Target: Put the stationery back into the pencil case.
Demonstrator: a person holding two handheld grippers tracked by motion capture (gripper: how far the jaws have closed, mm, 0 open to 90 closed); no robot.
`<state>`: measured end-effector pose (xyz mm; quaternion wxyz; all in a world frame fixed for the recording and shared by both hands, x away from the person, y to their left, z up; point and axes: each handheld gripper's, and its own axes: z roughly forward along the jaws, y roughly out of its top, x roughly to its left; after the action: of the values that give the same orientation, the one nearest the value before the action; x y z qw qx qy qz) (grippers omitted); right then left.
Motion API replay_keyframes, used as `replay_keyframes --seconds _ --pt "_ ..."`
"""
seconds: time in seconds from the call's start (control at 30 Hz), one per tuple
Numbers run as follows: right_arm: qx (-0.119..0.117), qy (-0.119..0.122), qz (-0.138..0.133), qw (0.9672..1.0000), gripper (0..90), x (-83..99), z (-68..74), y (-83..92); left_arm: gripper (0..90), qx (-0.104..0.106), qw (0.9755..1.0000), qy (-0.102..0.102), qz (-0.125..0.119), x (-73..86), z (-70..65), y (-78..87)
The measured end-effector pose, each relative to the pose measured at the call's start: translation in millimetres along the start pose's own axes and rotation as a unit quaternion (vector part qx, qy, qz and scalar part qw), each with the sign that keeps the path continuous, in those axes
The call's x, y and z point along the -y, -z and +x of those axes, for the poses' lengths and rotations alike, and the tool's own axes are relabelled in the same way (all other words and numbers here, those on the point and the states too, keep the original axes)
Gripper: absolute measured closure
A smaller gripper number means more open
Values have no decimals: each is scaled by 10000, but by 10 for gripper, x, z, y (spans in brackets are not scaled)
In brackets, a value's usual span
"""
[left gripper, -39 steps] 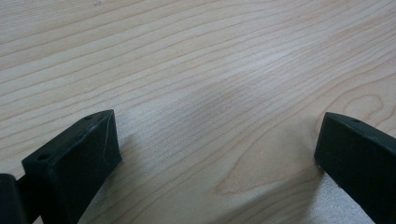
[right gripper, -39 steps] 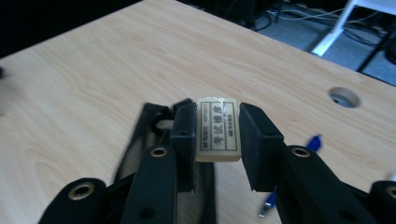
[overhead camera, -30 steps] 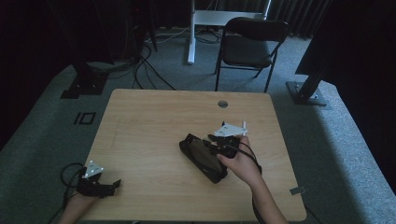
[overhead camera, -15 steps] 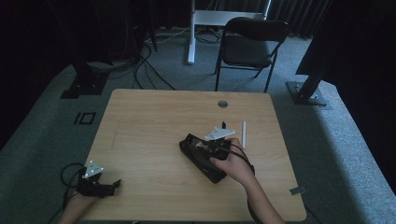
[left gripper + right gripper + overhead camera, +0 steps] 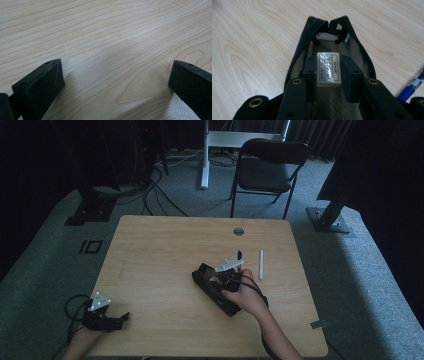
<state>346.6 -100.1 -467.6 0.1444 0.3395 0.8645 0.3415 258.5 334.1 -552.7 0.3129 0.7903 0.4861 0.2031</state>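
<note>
Item: small white rectangular eraser in a printed, clear-wrapped sleeve (image 5: 329,69). Location: centre of the right gripper view, pinched between the two black jaws of the right gripper (image 5: 328,72), one pad on each long side. It hangs over the open mouth of the case below and looks to be inside the opening; whether it touches the lining cannot be told.

Item: black soft fabric pencil case, zipped open, with a mesh-like grey-brown lining (image 5: 332,47). In the high view the case (image 5: 216,289) sits right of centre on the table, its long axis running from upper left to lower right of the frame. In the right gripper view that axis runs straight away from the jaws toward the top, where the two zip edges meet; the eraser's long side lies along it.

Item: right gripper (image 5: 226,276), high view, directly over the case. It is by far the nearer hand. Judged next move: straight down, then release.

Item: left gripper (image 5: 106,319), lower left of the high view, well apart from the case. Its jaws are spread wide over bare wood in the left gripper view (image 5: 113,82), nothing between them.

Item: light wooden table (image 5: 160,250).

Item: blue pen (image 5: 412,86), right edge of the right gripper view, beside the case.

Item: slim white stick-shaped object (image 5: 260,264), high view, just right of the case.
</note>
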Motion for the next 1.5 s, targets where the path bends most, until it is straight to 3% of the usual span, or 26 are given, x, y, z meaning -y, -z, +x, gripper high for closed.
replay_keyframes --seconds 0.53,0.8,1.5 --pt "-23 6 557 9984 681 -14 39 -176 1 1 10000 -3 2 0 1 0" --pt "21 98 668 9977 681 -42 59 -218 2 1 10000 -1 1 0 0 0" --pt "8 -73 1008 9949 676 -33 29 -346 2 1 10000 0 1 0 0 0"
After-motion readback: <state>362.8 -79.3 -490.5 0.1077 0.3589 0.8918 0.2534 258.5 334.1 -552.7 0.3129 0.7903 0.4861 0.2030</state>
